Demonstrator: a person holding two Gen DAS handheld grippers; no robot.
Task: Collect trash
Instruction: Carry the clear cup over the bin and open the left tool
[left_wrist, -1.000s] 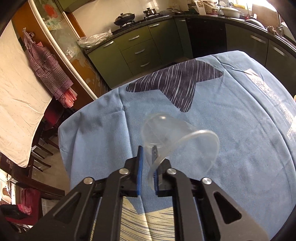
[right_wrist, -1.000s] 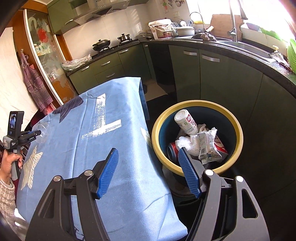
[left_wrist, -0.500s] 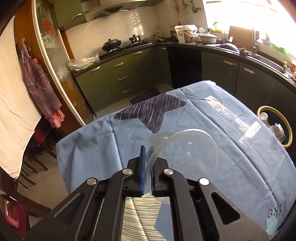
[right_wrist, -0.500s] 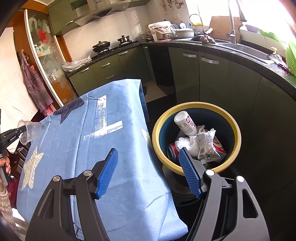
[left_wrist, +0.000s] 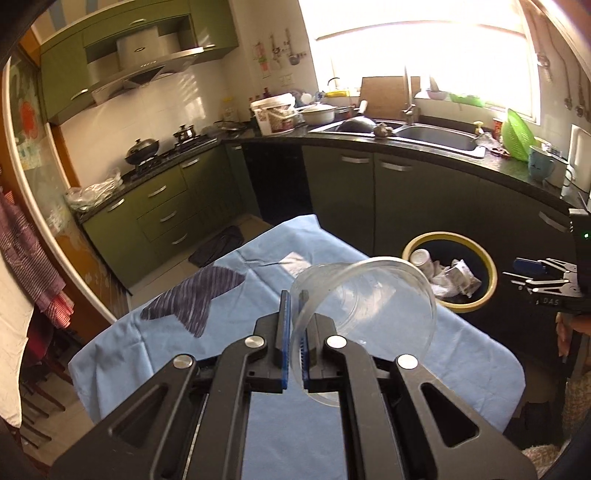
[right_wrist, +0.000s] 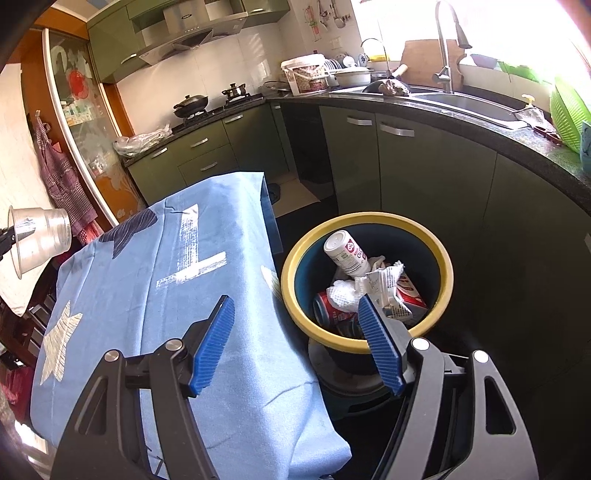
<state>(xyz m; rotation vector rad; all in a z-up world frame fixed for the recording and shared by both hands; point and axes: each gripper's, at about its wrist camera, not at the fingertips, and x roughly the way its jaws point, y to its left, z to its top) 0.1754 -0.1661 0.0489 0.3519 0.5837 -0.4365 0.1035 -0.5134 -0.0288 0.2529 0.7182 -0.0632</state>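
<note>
We carry a clear plastic cup (left_wrist: 364, 308), its rim pinched tight in our left gripper (left_wrist: 294, 343). Next, drop it in the yellow-rimmed trash bin (left_wrist: 489, 271) ahead. Our right gripper (right_wrist: 297, 341) stays wide, empty.

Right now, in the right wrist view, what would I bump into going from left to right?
Clear plastic cup → blue tablecloth → yellow-rimmed trash bin → green colander on the counter.
</note>
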